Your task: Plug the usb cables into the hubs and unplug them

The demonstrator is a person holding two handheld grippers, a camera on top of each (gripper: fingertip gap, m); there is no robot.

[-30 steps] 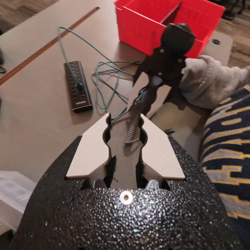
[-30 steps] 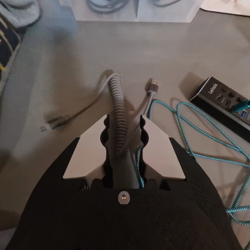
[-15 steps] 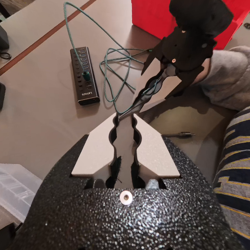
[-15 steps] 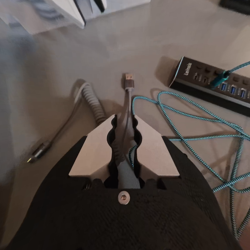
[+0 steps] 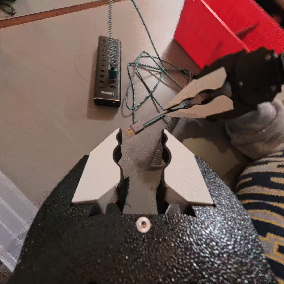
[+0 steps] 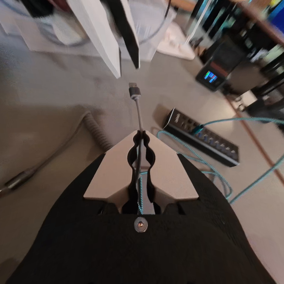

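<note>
My right gripper point(image 6: 141, 132) is shut on a thin cable just behind its grey USB plug point(image 6: 134, 90) and holds it in the air above the table. In the left wrist view the right gripper point(image 5: 167, 109) comes in from the right, and the plug point(image 5: 133, 129) points at the gap of my open, empty left gripper point(image 5: 141, 132), just past the fingertips. The left gripper's fingers point(image 6: 107, 38) show blurred beyond the plug. A black USB hub point(image 5: 108, 73) point(image 6: 199, 138) lies on the table with a teal plug point(image 5: 113, 72) in one port.
Loops of teal braided cable point(image 5: 138, 86) lie right of the hub. A grey coiled cable point(image 5: 158, 152) point(image 6: 96, 130) lies under the grippers. A red bin point(image 5: 222, 30) stands at the back right, and a clear plastic box point(image 5: 9, 199) at the left. A person's grey sleeve point(image 5: 253, 130) is at the right. The tips of one gripper are about 8 cm away from the tips of the other. The black USB hub point(image 6: 199, 138) is about 12 cm from my right fingertips. My left wrist view point(image 5: 118, 71) looks at it from another angle.
My right gripper has shut on the cable and lifted its grey plug off the table toward my left gripper. My left gripper has opened wider.
</note>
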